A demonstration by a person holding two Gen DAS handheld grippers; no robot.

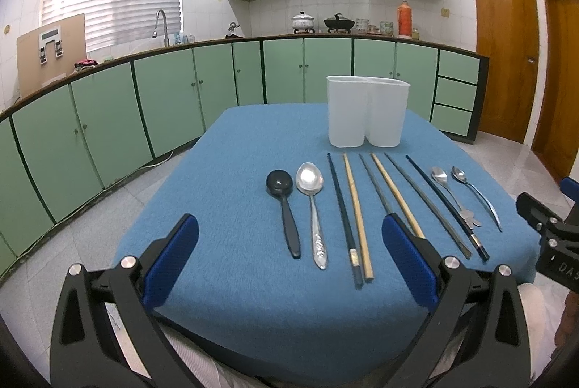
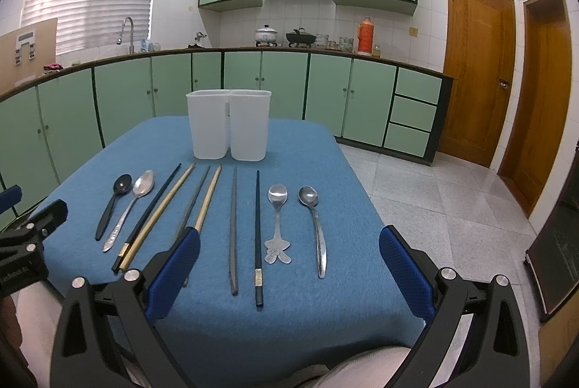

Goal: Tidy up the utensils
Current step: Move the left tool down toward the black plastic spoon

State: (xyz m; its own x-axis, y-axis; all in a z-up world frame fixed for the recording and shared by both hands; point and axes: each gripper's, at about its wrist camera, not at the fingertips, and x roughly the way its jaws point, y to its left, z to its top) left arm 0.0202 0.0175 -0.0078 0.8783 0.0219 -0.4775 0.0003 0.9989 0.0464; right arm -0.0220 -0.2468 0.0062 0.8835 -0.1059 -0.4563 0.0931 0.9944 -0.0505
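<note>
A row of utensils lies on the blue tablecloth (image 1: 235, 279): a black spoon (image 1: 284, 207), a large steel spoon (image 1: 312, 203), several dark and bamboo chopsticks (image 1: 356, 218), and two small steel spoons (image 1: 474, 192). Behind them stands a white two-compartment holder (image 1: 365, 111), with nothing showing above its rim. My left gripper (image 1: 291, 232) hovers open above the table's near edge, nothing between its fingers. The right wrist view shows the same row, the holder (image 2: 228, 124) and a small spoon (image 2: 314, 225). My right gripper (image 2: 289, 243) is open too, holding nothing.
The table (image 2: 307, 326) stands in a kitchen with green cabinets (image 1: 108, 120) along the back and left. Tiled floor (image 2: 452, 200) and wooden doors (image 2: 477, 69) lie to the right. A dark framed panel (image 2: 557, 258) leans at the far right.
</note>
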